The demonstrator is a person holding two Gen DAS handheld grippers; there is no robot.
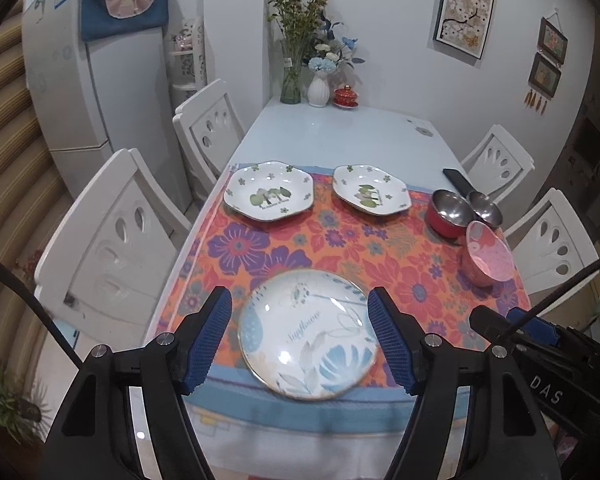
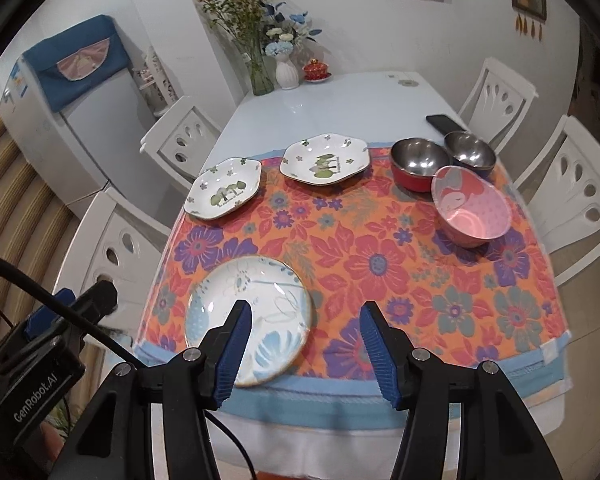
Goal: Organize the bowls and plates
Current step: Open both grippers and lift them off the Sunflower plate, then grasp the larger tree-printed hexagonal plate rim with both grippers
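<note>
A round plate (image 1: 308,332) (image 2: 228,300) with a blue leaf print lies on the flowered cloth (image 1: 340,248) near the front edge. My left gripper (image 1: 298,296) hovers over it, open, with nothing between its fingers. My right gripper (image 2: 306,309) stands open just right of the same plate, also empty. Farther back lie two hexagonal plates (image 1: 269,191) (image 1: 371,189) (image 2: 224,194) (image 2: 325,159). On the right stand a red bowl with a steel inside (image 1: 450,210) (image 2: 418,166), a steel bowl (image 1: 485,207) (image 2: 470,154) and a pink bowl (image 1: 489,254) (image 2: 470,210).
A dark phone (image 2: 444,122) lies behind the bowls. Flower vases (image 1: 291,80) and a small red lidded cup (image 1: 346,96) stand at the table's far end. White chairs (image 1: 112,240) (image 2: 572,184) line both sides. A fridge (image 1: 80,80) stands at the left.
</note>
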